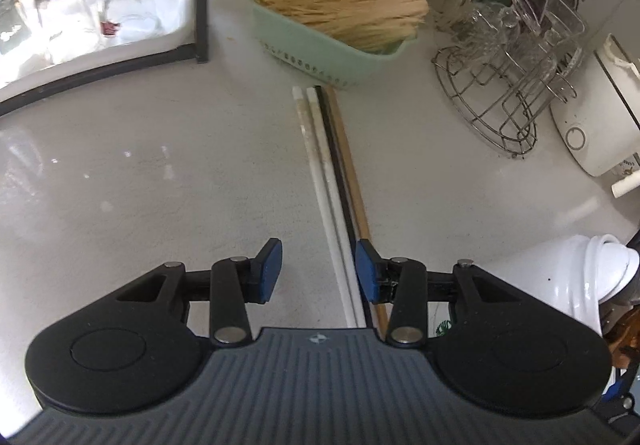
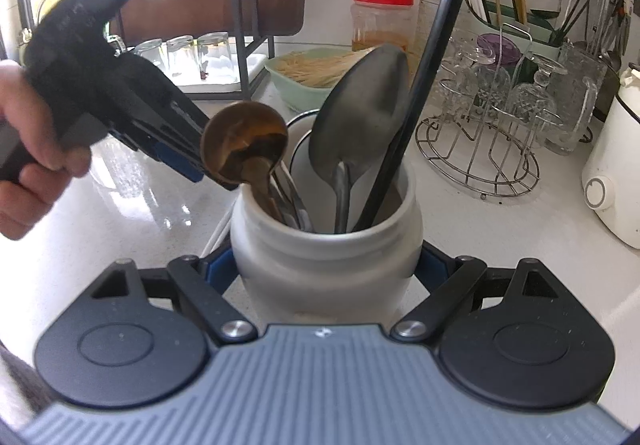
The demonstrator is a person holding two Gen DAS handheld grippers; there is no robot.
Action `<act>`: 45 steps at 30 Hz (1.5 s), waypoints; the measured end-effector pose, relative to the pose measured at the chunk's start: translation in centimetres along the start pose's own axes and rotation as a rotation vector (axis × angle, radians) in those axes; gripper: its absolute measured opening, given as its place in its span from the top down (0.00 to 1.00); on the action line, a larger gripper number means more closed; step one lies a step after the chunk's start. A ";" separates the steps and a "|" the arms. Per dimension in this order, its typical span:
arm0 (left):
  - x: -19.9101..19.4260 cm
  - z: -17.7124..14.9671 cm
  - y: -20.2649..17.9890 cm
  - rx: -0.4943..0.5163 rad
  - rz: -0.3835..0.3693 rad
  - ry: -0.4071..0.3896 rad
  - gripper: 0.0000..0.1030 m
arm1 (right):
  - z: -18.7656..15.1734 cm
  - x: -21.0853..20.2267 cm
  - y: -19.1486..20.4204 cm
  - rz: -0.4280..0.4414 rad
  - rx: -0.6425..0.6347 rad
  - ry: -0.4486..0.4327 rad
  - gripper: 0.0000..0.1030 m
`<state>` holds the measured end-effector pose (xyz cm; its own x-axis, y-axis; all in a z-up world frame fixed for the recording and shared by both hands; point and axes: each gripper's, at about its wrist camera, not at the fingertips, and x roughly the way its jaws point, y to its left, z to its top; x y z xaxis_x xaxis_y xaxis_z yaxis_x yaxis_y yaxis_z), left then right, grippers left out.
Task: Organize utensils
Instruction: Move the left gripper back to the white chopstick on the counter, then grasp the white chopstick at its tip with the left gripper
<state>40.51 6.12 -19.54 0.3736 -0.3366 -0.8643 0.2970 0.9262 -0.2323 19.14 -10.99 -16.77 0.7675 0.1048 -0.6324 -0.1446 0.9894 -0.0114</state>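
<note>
So your right gripper (image 2: 326, 269) has its jaws clamped around the white ceramic jar (image 2: 326, 245), one pad on each side of its belly. The jar stands upright on the tabletop (image 2: 500, 241), holding a big metal spoon (image 2: 360, 109), a brown ladle (image 2: 244, 143) and a long black stick (image 2: 424, 85) leaning out toward 1 o'clock.

Your left gripper (image 1: 319, 271) hangs over the tabletop with its jaws about half open and nothing gripped. The chopsticks (image 1: 326, 161) lie flat in a tight bunch, two white, one black, one wooden, running from 12 o'clock down into the gap between the jaws, hugging the right pad. From the right wrist view your left hand (image 2: 28, 149) sits at 9 o'clock of the jar.

The green basket (image 1: 320, 49) of pale sticks is at 12 o'clock past the chopstick tips, and the wire glass rack (image 1: 500, 97) is out at 2 o'clock.
</note>
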 end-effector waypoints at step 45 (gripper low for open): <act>-0.3 -2.5 -2.0 0.160 0.146 0.050 0.94 | 0.0 0.0 0.0 0.017 -0.027 -0.007 0.11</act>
<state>37.62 4.80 -19.87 0.3803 -0.1882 -0.9055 0.3803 0.9243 -0.0324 19.17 -10.99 -16.80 0.7690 0.1219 -0.6276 -0.1740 0.9845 -0.0220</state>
